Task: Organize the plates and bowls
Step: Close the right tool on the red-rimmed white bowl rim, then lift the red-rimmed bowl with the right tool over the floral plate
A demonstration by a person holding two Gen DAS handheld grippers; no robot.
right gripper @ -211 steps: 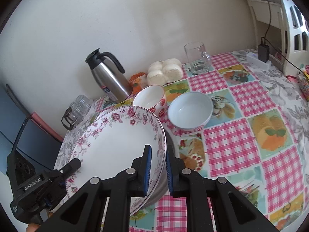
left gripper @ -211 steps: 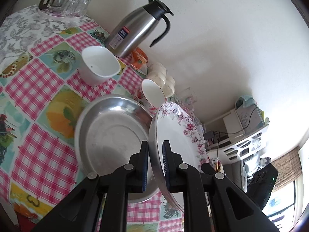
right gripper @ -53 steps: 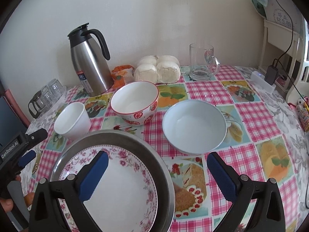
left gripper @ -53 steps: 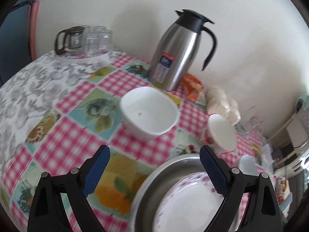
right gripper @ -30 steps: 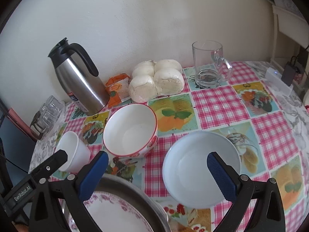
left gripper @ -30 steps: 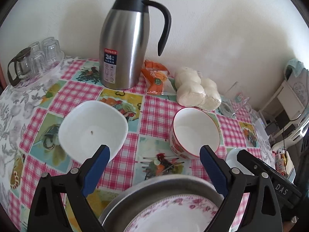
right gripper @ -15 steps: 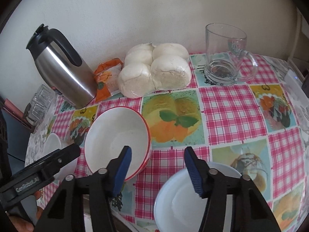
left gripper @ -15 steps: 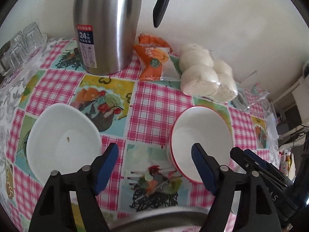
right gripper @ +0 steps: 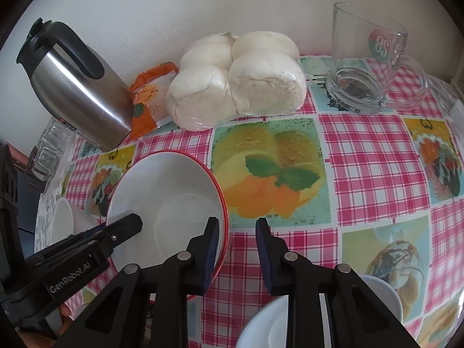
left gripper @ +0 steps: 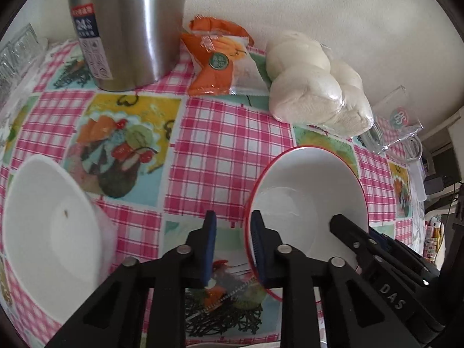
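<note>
I have both hand-held grippers on the red-rimmed bowl (left gripper: 307, 203), lower centre on the checked tabletop (left gripper: 203, 145). My left hand-held gripper (left gripper: 232, 246) and right hand-held gripper (right gripper: 236, 249) have just been closing, each straddling opposite rim walls, pinching it.

Home dining table (right gripper: 362, 150) — checked oilcloth, thermos (left gripper: 127, 26), buns (right gripper: 237, 78).
</note>
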